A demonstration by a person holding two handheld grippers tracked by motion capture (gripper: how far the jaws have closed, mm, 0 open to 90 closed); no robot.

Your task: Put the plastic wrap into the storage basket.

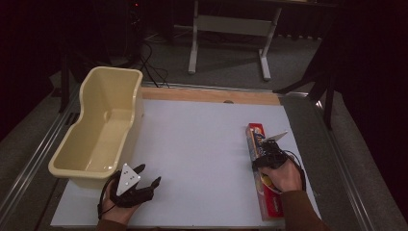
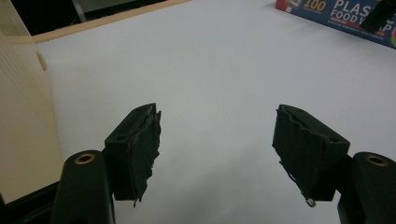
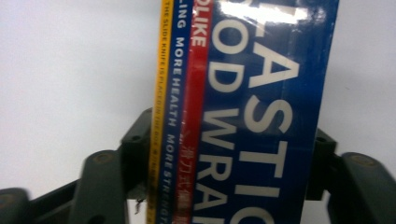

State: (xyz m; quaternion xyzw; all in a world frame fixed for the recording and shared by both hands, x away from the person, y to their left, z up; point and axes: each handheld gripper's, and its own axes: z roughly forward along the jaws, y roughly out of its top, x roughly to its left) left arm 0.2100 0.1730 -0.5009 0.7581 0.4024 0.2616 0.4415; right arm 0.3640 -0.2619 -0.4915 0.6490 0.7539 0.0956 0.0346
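Altogether: two grippers, one box, one tub, one table.
Box count: one long box of plastic food wrap, blue with red and yellow stripes, lying flat.
Box place: near the right edge of the white table, its length running from the near edge toward the far side.
Right gripper: set down over the middle of the box; in the right gripper view a jaw stands on each long side of the box, close against it. Whether the pads press on it I cannot tell.
Left gripper: at the near left of the table, jaws wide apart with bare table between them.
Tub count: one cream plastic tub at the left edge, just beyond the left gripper.
Box to left gripper: well apart, far across the table.
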